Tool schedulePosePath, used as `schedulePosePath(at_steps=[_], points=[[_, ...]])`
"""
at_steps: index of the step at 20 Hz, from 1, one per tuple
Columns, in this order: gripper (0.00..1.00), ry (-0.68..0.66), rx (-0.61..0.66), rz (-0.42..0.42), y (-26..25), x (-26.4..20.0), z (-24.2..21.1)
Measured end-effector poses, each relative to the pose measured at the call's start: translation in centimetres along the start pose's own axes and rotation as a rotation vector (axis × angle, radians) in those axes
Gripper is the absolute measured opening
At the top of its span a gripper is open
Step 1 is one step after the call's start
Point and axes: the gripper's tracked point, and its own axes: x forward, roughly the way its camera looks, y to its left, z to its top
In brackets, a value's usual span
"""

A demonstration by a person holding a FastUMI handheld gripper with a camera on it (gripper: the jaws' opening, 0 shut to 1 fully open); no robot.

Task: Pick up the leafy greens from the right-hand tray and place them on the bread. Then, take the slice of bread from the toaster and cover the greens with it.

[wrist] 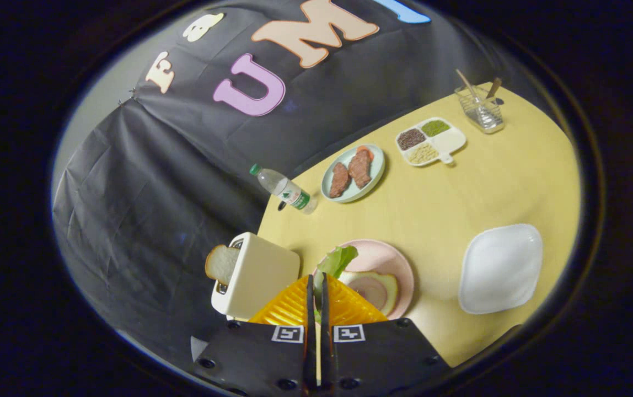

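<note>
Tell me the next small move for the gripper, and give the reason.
Probably carry the leafy greens a little further over the bread on the pink plate, then open. The gripper has its jaws nearly closed on the leaf's stem, and the leaf sits just ahead of them at the plate's near side, not yet over the slice. The toaster bread comes afterwards.

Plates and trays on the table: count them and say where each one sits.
4. The pink plate lies just ahead of the gripper, which is shut on the leafy greens. White tray beside it. Green plate and divided tray beyond.
</note>
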Motion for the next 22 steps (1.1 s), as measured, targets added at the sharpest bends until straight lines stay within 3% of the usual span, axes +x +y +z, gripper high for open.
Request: schedulePosePath(at_steps=[4,8,16,21,22], points=[[0.06,0.053,0.017,-0.029,-1.3,3.0,-1.8],[0.06,0.092,-0.006,-0.115,-4.5,3.7,-3.0],[0.07,0.159,-0.140,-0.243,-8.3,3.6,-5.7],[0.14,0.159,-0.172,-0.255,-8.3,2.9,-6.0],[0.22,0.152,-0.173,-0.252,-8.1,2.8,-5.8]])
